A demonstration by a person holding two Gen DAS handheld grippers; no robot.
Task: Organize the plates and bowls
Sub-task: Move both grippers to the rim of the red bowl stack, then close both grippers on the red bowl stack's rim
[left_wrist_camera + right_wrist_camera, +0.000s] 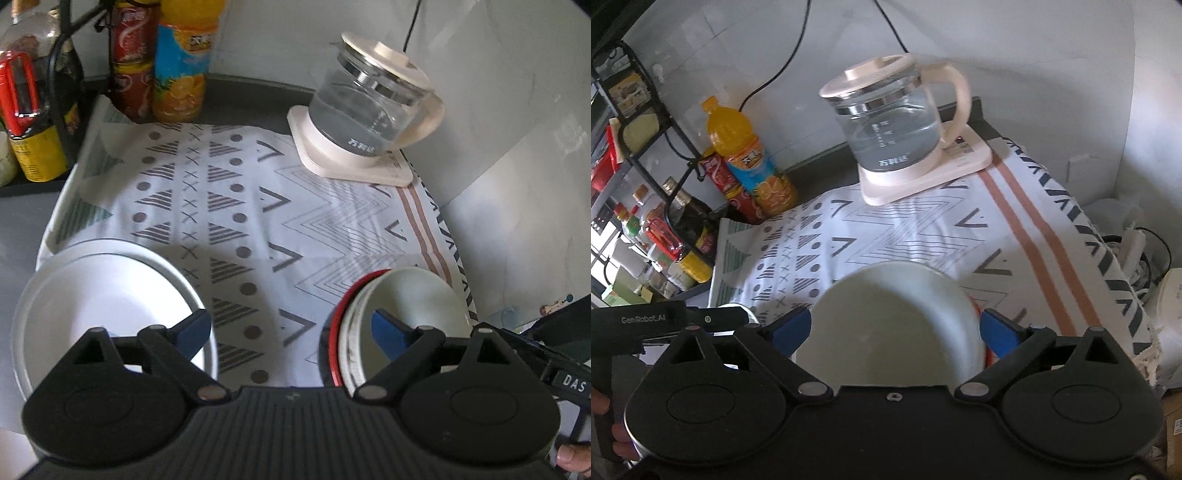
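A stack of white plates [103, 306] lies on the patterned cloth [258, 206] at the lower left of the left wrist view. At the lower right stands a stack of bowls [406, 306], the top one white, with a red rim showing lower down. My left gripper [290, 332] hangs open over bare cloth between the two stacks, holding nothing. In the right wrist view the top white bowl [894, 321] sits between the wide-spread blue pads [1001, 328] of my right gripper [895, 330], which is open and not pressing on it.
A glass kettle [894, 125] on its cream base [351, 158] stands at the back of the cloth. An orange drink bottle [746, 155], a red can [135, 55] and a black rack of condiment bottles [657, 206] fill the back left. Walls close off the back and right.
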